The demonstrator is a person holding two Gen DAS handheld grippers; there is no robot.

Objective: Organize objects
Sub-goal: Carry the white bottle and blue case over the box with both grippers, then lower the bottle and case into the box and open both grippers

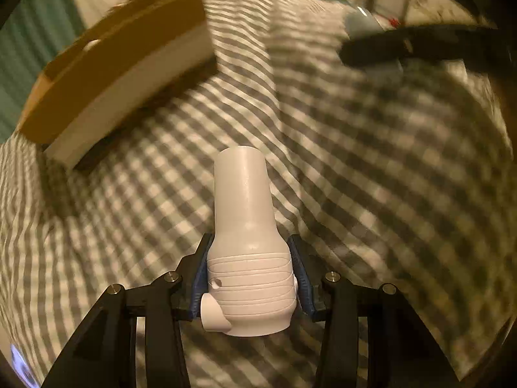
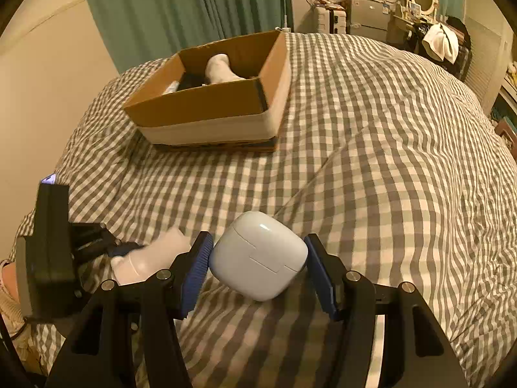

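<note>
My left gripper (image 1: 248, 258) is shut on a white plastic nozzle-shaped part (image 1: 245, 226), held above the checked bedcover; it also shows in the right wrist view (image 2: 152, 257). My right gripper (image 2: 258, 252) is shut on a white earbud case (image 2: 260, 255), its blue pads (image 2: 197, 268) pressing both sides. An open cardboard box (image 2: 213, 103) lies on the bed ahead and left; it holds a white object (image 2: 219, 69) and some dark items. In the blurred left wrist view the box (image 1: 113, 74) is at upper left.
The grey-and-white checked bedcover (image 2: 371, 161) fills both views. The left gripper's body (image 2: 51, 245) is at the right view's left edge. The right gripper appears as a dark blurred shape (image 1: 420, 48). Green curtain (image 2: 181, 6) and cluttered furniture (image 2: 387, 9) stand behind the bed.
</note>
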